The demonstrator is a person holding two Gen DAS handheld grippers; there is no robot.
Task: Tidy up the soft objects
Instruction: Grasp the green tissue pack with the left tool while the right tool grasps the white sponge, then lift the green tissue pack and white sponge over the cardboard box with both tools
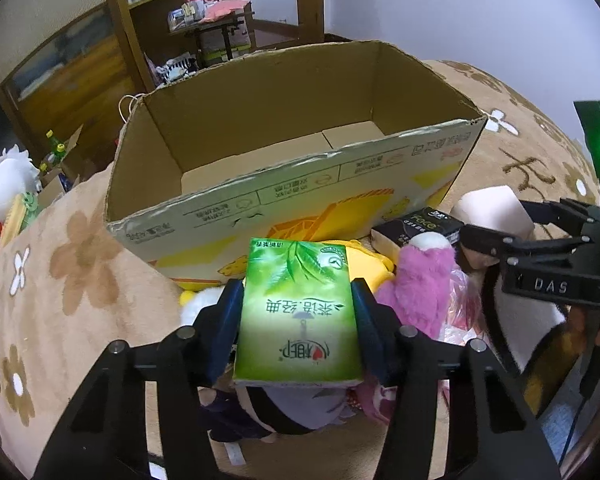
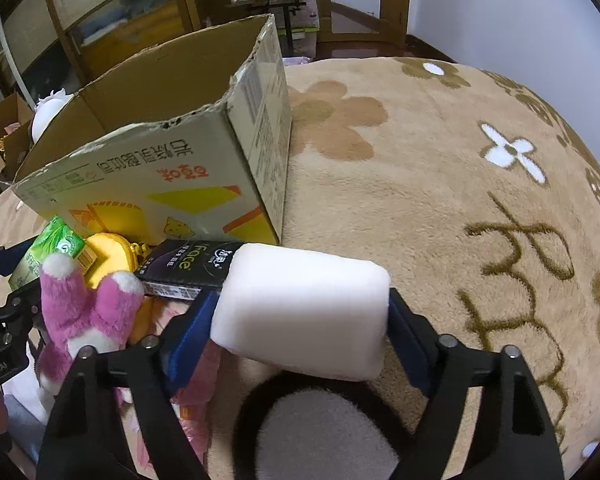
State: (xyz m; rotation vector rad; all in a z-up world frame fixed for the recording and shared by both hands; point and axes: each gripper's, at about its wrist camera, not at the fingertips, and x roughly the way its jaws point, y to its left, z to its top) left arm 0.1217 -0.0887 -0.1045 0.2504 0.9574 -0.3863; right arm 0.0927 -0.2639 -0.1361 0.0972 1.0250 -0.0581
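Left claw (image 1: 298, 312) grips green tissue pack (image 1: 298, 312); right claw (image 2: 300, 312) grips white sponge block (image 2: 300, 312), near cardboard box (image 1: 292, 184).

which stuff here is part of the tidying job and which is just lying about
Job: green tissue pack in left gripper; white sponge in right gripper; box; pink plush; black tissue pack.

Lying about: bottles, far desk.
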